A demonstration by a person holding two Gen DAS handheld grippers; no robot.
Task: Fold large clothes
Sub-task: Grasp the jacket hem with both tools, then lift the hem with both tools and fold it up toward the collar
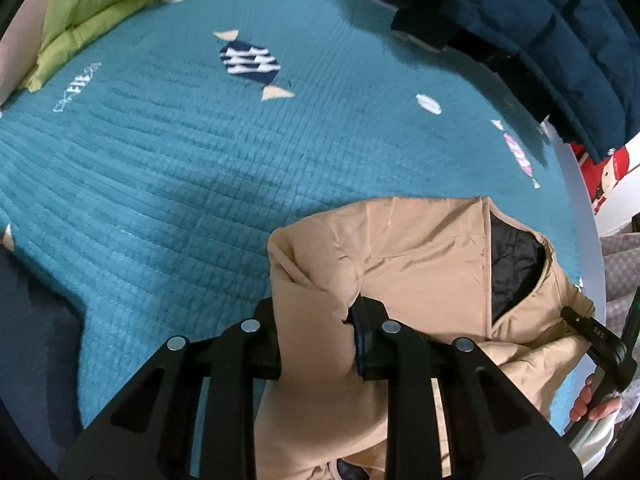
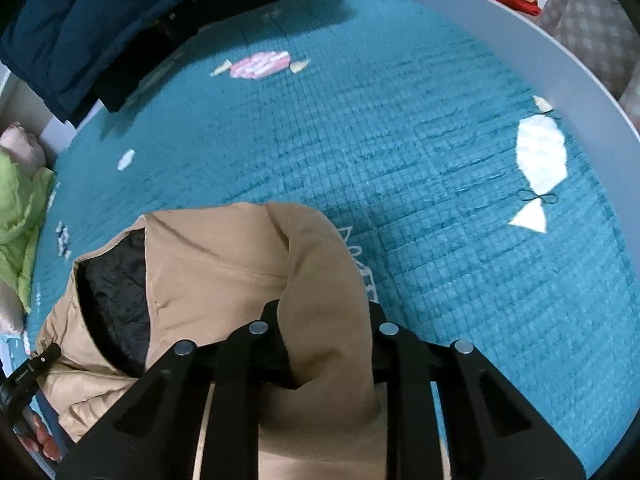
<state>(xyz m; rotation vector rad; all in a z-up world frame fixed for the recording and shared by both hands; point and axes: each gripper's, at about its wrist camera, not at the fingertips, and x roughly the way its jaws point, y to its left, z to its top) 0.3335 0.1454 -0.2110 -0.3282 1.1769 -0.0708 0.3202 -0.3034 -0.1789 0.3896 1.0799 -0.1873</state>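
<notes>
Tan jacket (image 1: 420, 252) lay at the near edge of the teal quilt (image 1: 200, 160), left gripper (image 1: 316, 344) and right gripper (image 2: 328, 344) each clamped on a bunched fold; thin bites risked slipping if lifted unevenly.

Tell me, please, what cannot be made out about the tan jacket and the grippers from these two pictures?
- Left wrist view: the tan jacket's lower part is cut off by the bottom edge and hidden behind the left gripper.
- Right wrist view: the right gripper's pads are buried in jacket cloth.
- Both views: the dark blue coat runs off the top edge.
</notes>
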